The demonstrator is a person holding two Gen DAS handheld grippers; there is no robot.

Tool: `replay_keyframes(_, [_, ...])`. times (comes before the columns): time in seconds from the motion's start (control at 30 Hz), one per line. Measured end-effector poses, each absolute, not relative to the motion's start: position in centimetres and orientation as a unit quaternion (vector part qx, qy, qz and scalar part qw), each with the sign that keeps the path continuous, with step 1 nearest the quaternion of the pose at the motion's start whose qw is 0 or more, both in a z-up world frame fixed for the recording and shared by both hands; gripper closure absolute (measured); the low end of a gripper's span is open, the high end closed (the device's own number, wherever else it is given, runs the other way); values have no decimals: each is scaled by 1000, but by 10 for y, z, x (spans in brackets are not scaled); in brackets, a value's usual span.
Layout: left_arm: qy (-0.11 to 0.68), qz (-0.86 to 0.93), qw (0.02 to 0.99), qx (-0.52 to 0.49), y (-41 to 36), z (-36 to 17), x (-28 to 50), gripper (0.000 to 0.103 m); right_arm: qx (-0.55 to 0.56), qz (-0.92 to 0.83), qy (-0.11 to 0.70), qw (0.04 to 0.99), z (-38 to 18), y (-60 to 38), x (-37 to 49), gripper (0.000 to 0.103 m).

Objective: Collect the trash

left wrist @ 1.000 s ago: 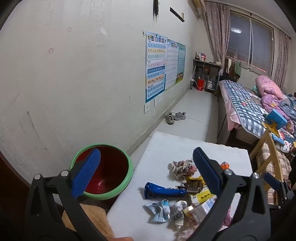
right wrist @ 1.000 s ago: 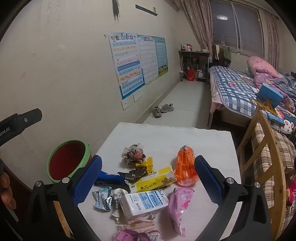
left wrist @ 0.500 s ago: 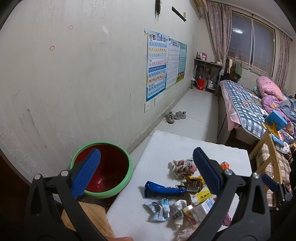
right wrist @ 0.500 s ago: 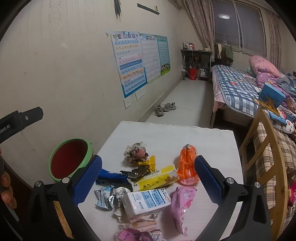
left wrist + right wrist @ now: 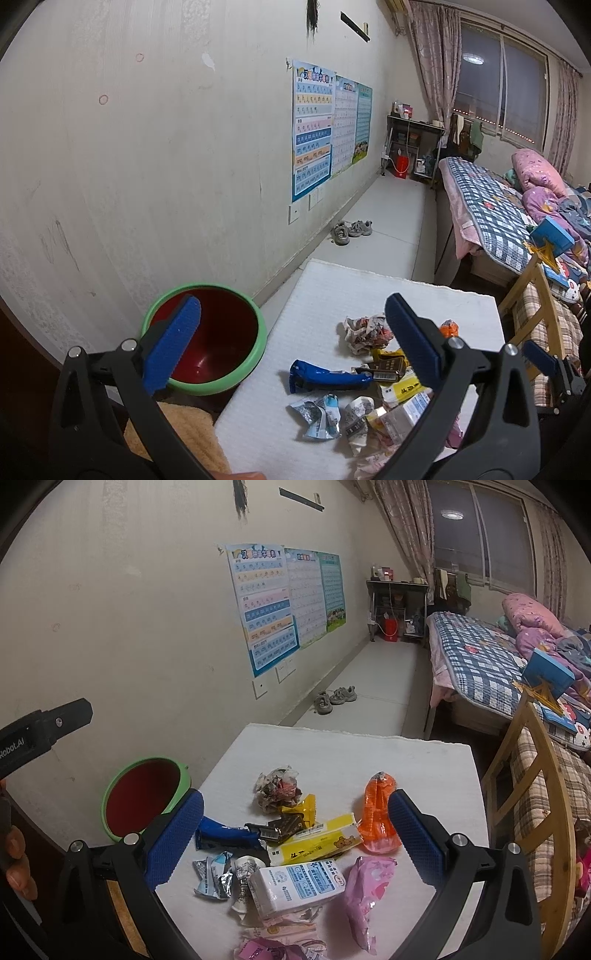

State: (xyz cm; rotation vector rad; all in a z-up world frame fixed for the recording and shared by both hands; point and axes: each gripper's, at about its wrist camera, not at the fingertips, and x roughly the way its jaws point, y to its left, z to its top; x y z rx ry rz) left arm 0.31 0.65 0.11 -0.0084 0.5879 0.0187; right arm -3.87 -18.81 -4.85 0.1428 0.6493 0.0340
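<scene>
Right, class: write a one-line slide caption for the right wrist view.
Open right gripper hovers over wrappers and packets littering a white table, beside a green-rimmed red bin.

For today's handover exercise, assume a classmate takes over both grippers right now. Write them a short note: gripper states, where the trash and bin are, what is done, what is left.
Left gripper: open, holding nothing, above the near left edge of the table.
Right gripper: open, holding nothing, above the trash pile.
Bin: green rim, red inside, beside the table's left edge; what shows of its inside looks empty.
Trash, all on the table: crumpled paper ball, blue wrapper, yellow pack, orange package, white tissue pack, pink packet, small foil scraps.
Done: nothing collected so far.
Left: pick each piece and drop it in the bin.
</scene>
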Motion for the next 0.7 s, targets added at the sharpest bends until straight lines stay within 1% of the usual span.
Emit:
replay_keyframes(0.27, [297,31,954,2,14,-3,4,5,77,25,329,941,-53,-187,-35,7])
replay_keyframes(0.7, [295,32,955,-5,14,-7,6,5,69,20,323,944,-52,-190,-37,7])
